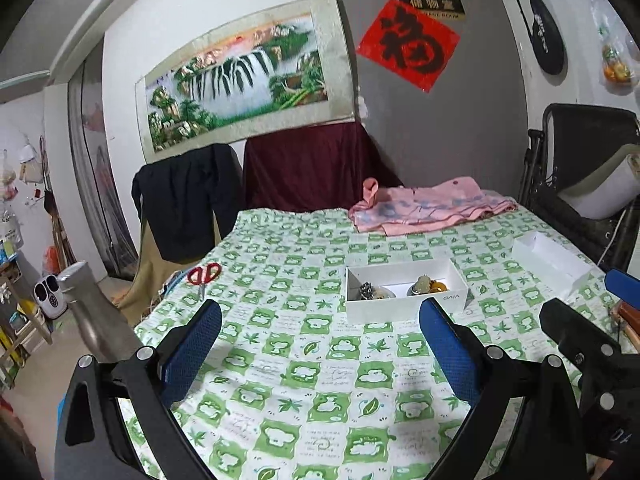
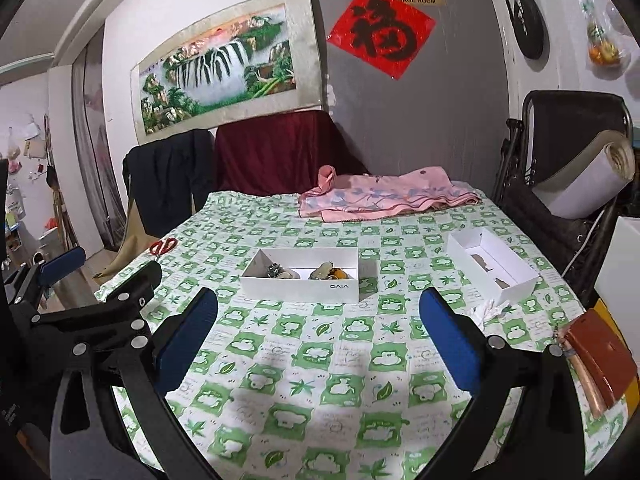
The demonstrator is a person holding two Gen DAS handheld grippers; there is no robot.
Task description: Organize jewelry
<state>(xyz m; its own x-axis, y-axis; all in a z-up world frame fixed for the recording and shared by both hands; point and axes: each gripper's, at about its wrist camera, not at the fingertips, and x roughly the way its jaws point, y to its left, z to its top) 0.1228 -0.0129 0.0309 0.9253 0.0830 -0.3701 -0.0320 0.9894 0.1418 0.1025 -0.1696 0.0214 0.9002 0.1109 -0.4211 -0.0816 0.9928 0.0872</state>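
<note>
A white box [image 1: 404, 307] [image 2: 300, 288] holding jewelry sits mid-table; inside lie a dark cluster piece [image 1: 367, 290] [image 2: 274, 270], a pale jade piece [image 1: 423, 282] [image 2: 323, 269] and an amber ring [image 1: 439, 287] [image 2: 340, 275]. A second white box [image 1: 550, 262] [image 2: 492, 268] stands to the right, with small dark marks on its floor. My left gripper [image 1: 320, 344] is open, nothing between its blue pads, short of the jewelry box. My right gripper [image 2: 318, 338] is likewise open and empty, beside the left gripper's body [image 2: 120, 308].
Green-patterned cloth [image 2: 320, 380] covers the table. Red scissors [image 1: 203, 274] [image 2: 163, 246] lie at the left edge. A pink folded garment [image 1: 428, 208] [image 2: 384, 196] lies at the back. A brown case [image 2: 600, 360] sits at the right edge. A grey flask [image 1: 94, 316] stands left. Draped chairs [image 2: 276, 152] stand behind.
</note>
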